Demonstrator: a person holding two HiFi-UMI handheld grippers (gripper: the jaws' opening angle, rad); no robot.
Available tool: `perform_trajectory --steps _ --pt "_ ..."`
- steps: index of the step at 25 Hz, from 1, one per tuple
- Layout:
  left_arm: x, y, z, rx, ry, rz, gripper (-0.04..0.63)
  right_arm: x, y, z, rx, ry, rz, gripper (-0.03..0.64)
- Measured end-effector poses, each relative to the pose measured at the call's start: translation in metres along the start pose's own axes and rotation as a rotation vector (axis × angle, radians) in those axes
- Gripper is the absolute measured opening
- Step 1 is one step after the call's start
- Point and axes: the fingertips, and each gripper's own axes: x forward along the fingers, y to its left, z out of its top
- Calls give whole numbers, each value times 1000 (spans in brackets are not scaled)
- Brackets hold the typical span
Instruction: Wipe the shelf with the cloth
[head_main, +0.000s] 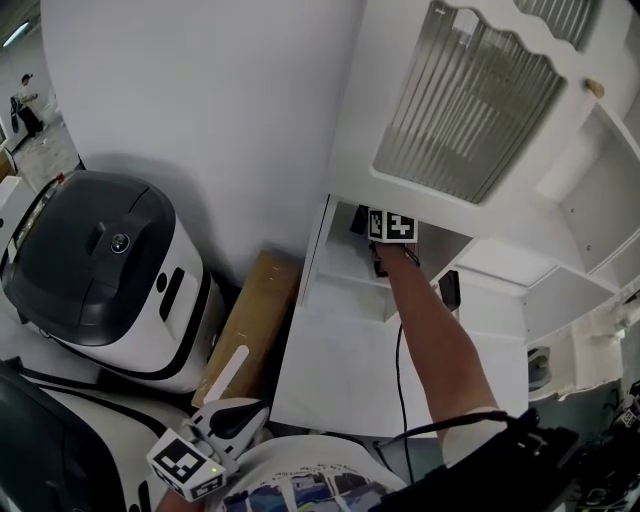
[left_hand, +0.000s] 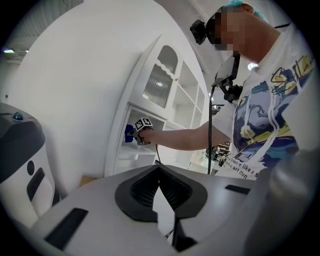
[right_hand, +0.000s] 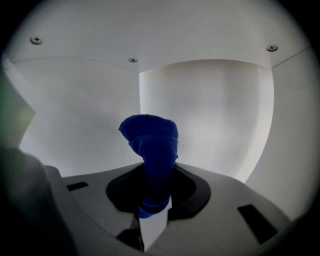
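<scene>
A blue cloth (right_hand: 152, 150) stands bunched up between the jaws of my right gripper (right_hand: 154, 200), which is shut on it inside a white shelf compartment (right_hand: 200, 115). From the head view the right gripper (head_main: 383, 232) reaches into the cabinet's lower shelf (head_main: 345, 270), and a sliver of the cloth (head_main: 357, 222) shows beside it. The left gripper view shows the same cloth (left_hand: 129, 133) at the shelf opening. My left gripper (left_hand: 159, 192) is held low near my body, its jaws closed together with nothing between them; in the head view it (head_main: 232, 425) sits at the bottom.
The white cabinet (head_main: 520, 260) has a ribbed glass door (head_main: 470, 100) swung open above the shelf. A large white and grey machine (head_main: 100, 270) stands at the left, with a cardboard box (head_main: 250, 320) between it and the cabinet. A cable (head_main: 402, 390) runs along my right arm.
</scene>
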Motion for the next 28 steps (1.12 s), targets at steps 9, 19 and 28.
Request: perform_trajectory --steps 9,19,28 --pt "-8 -2 -1 -10 -18 31 12 30 51 -25 94 76 130 101" --pt "-14 -3 -2 -8 -26 51 12 28 24 -44 -35 144 39 101" --pt "-6 -11 -2 12 -17 11 12 3 -31 -58 -112 192 -97 102"
